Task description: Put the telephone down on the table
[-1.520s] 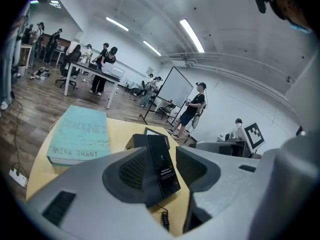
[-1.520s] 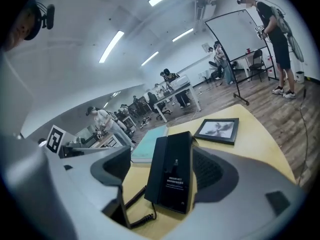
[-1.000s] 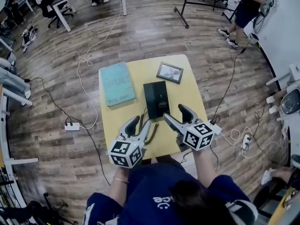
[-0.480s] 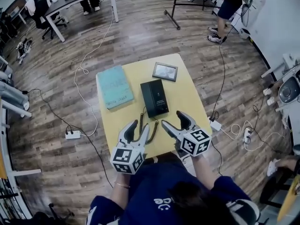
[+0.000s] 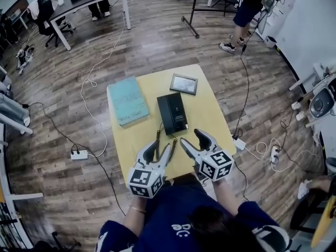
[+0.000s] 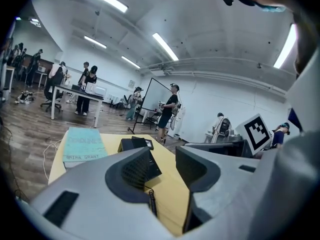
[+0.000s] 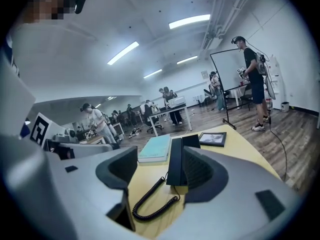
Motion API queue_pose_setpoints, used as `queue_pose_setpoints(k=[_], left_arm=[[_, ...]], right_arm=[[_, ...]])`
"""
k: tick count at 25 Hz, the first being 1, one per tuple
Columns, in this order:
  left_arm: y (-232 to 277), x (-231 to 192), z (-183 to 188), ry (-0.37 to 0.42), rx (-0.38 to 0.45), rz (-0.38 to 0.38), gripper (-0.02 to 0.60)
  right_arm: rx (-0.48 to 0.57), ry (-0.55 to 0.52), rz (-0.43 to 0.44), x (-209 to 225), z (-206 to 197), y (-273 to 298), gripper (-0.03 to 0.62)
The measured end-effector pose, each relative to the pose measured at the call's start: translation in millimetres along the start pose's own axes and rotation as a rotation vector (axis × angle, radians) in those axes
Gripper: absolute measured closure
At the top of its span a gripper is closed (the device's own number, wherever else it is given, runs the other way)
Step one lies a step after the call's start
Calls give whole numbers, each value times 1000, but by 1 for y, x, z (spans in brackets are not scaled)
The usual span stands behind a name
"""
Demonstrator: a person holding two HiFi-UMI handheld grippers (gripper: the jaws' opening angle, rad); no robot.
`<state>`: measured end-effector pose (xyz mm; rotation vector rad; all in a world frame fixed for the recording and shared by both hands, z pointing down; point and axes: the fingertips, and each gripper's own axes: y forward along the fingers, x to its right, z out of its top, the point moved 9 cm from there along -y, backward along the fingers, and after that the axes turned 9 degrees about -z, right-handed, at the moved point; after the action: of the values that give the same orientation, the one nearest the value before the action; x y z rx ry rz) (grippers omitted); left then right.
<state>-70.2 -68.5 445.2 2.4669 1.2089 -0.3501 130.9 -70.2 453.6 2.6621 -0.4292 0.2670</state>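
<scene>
The black telephone (image 5: 173, 113) lies flat in the middle of the yellow table (image 5: 210, 114), and its coiled cord (image 5: 165, 136) trails toward the near edge. My left gripper (image 5: 160, 148) hovers open at the near edge, just short of the cord. My right gripper (image 5: 191, 137) is beside it, a little short of the telephone's near end; its jaws are closing with nothing between them. In the right gripper view the telephone (image 7: 176, 161) and cord (image 7: 150, 199) lie beyond the jaws of the right gripper (image 7: 160, 173). In the left gripper view the telephone (image 6: 154, 168) sits ahead of the left gripper (image 6: 165, 169).
A teal book (image 5: 127, 101) lies at the table's left and a small picture frame (image 5: 184, 83) at its far side. Cables and a power strip (image 5: 79, 154) lie on the wooden floor. People stand at the back, one near a rack (image 5: 247, 9).
Both grippers have drawn back slightly toward the table's near edge. The right jaws stand a little narrower. The telephone has stayed in place on the table.
</scene>
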Motion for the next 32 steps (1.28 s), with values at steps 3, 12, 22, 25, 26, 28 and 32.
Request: queue_pose_setpoints(k=[3,12,22,25,26,28,32], left_arm=[[-3,1,0,1,5,-21,443],[-18,-6,0,-13,23,-16,577],[-23,-7,-3,-21,32,-33,577],[-21,-6,-6,-5,8,-27,577],[-21,-6,-6,0,3,-26,577],[-20,-5,-7,17,-2,-24,577],[-18,-4,-8,48,-13,-13,577]], right_arm=[[-3,-12,7,-7,-2,1,373],[8,-58,20,-29,-4,4,585],[-8,-99,-17,-31,-14,4,586],[-4,-98,-17,-30,-14,4,585],[-1,-95,-16,-30,-14,5,585],[7,-82,-12,-29,-15,5,586],[22,-45,6,-26,-16,6,586]])
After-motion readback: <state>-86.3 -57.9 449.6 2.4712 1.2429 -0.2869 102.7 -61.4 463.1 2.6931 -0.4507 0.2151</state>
